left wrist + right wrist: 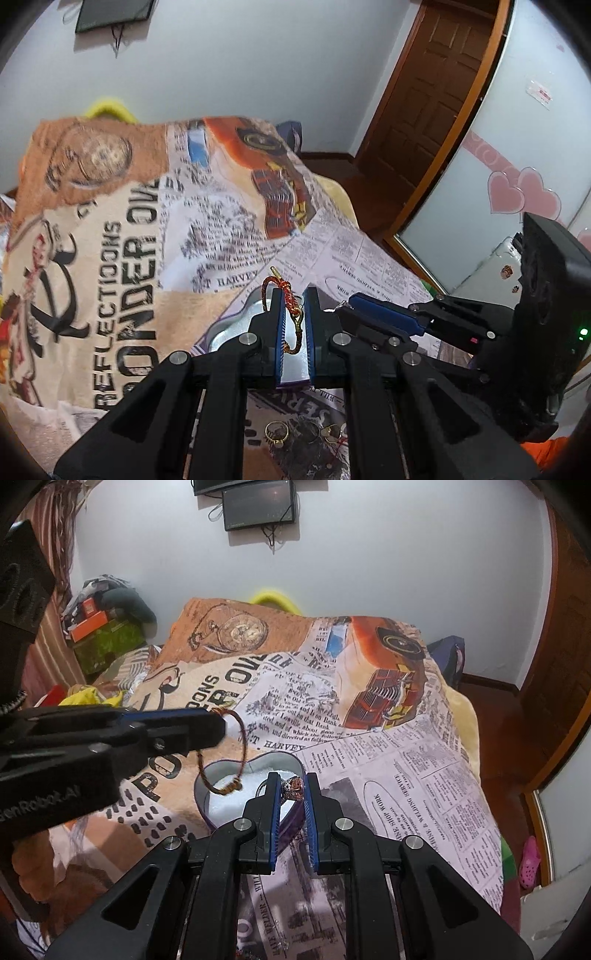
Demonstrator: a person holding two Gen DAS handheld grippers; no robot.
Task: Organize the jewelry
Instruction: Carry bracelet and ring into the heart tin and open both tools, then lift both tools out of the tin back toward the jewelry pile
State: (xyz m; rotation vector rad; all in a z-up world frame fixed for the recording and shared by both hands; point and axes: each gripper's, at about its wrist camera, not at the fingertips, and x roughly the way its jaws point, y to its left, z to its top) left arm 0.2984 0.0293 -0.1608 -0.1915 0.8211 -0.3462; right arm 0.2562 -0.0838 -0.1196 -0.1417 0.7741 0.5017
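My left gripper (294, 301) is shut on a braided red-brown cord bracelet (291, 295) and holds it above a heart-shaped jewelry box (229, 325). In the right wrist view the bracelet (242, 738) hangs as a loop from the left gripper (218, 723) over the box (201, 794), which has a white lining. My right gripper (291, 786) is shut on a sparkly rose-coloured ring (293, 788) just over the box's right side. It also shows in the left wrist view (341, 308), to the right of my left gripper.
Several gold rings (277, 432) lie on the newspaper-print blanket (129, 258) below my left gripper. The blanket covers a bed. A wooden door (424, 92) and a frosted glass panel (517, 147) stand to the right. Clutter is piled at the far left (103, 627).
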